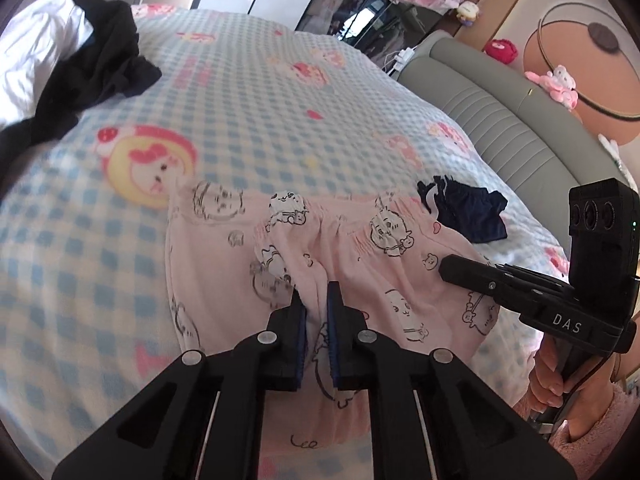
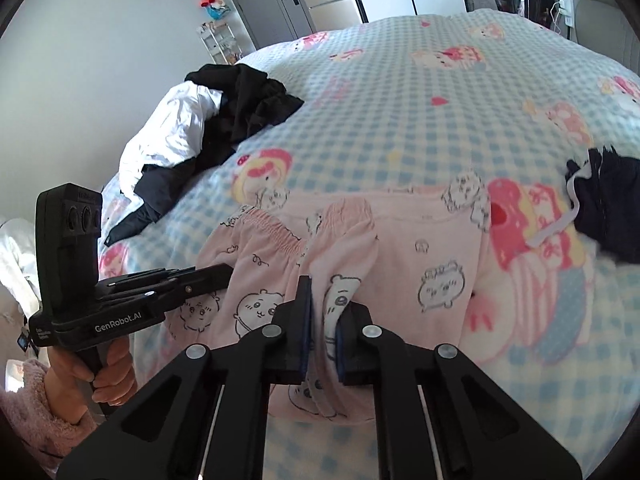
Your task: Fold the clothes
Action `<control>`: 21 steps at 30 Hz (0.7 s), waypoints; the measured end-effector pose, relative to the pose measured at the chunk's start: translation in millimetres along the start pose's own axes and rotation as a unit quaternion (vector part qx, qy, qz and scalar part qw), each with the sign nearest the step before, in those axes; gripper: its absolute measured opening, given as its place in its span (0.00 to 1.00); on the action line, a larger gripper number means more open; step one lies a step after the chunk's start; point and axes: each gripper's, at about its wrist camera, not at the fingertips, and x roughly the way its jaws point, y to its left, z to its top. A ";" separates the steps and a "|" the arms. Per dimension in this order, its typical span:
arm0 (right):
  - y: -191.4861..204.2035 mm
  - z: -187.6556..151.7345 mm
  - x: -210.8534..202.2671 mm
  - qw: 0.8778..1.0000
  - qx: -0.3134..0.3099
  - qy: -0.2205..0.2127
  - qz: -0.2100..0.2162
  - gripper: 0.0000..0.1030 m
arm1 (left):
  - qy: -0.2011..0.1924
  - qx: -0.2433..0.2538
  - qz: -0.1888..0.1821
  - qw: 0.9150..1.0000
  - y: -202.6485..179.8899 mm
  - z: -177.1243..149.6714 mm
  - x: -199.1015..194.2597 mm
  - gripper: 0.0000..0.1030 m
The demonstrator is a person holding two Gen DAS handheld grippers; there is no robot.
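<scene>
At the upper left of the left wrist view we see a heap of black and white clothes (image 1: 68, 64) lying on the blue checked blanket (image 1: 260, 92) that covers the bed. In the lower middle, the pink pyjama bottoms (image 1: 224, 248) with cartoon prints lie spread on the blanket, waistband toward the top of the frame. The left gripper (image 1: 317, 312) sits at the bottom centre, its blue pads clamped on a raised fold of the pink cloth. Just right of the waistband lies a small dark navy garment (image 1: 464, 216). At the right edge the right gripper (image 1: 452, 272) reaches in over the pyjama's side, a hand (image 1: 548, 384) in a fluffy pink sleeve holding its handle.

In the right wrist view, the left gripper (image 2: 224, 272) enters from the lower left, gripped by a hand (image 2: 100, 376). The black and white clothes (image 2: 200, 120) sit above it. At bottom centre the right gripper (image 2: 322, 320) is closed tight on a pinched ridge of the pink pyjama bottoms (image 2: 420, 248). The navy garment (image 2: 612, 216) lies at the right edge.
</scene>
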 end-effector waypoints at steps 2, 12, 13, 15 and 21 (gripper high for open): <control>2.5 21.0 -3.8 1.000 -0.003 -0.015 -0.003 0.07 | -0.016 0.004 0.007 1.000 1.2 17.1 3.0 0.09; -62.7 10.1 70.0 0.990 0.111 0.083 -0.008 0.35 | 0.014 -0.056 0.037 0.998 45.9 25.5 30.3 0.52; -60.5 7.2 58.6 0.992 0.105 0.069 -0.013 0.38 | -0.014 -0.069 0.040 0.997 48.2 21.3 12.6 0.55; -58.5 -0.4 31.8 0.994 0.105 0.035 -0.016 0.51 | -0.036 -0.106 0.039 0.993 57.6 8.9 -10.3 0.63; -66.6 -45.8 25.4 0.982 0.172 0.077 0.005 0.74 | 0.036 -0.187 0.018 0.981 72.6 -49.8 -11.6 0.63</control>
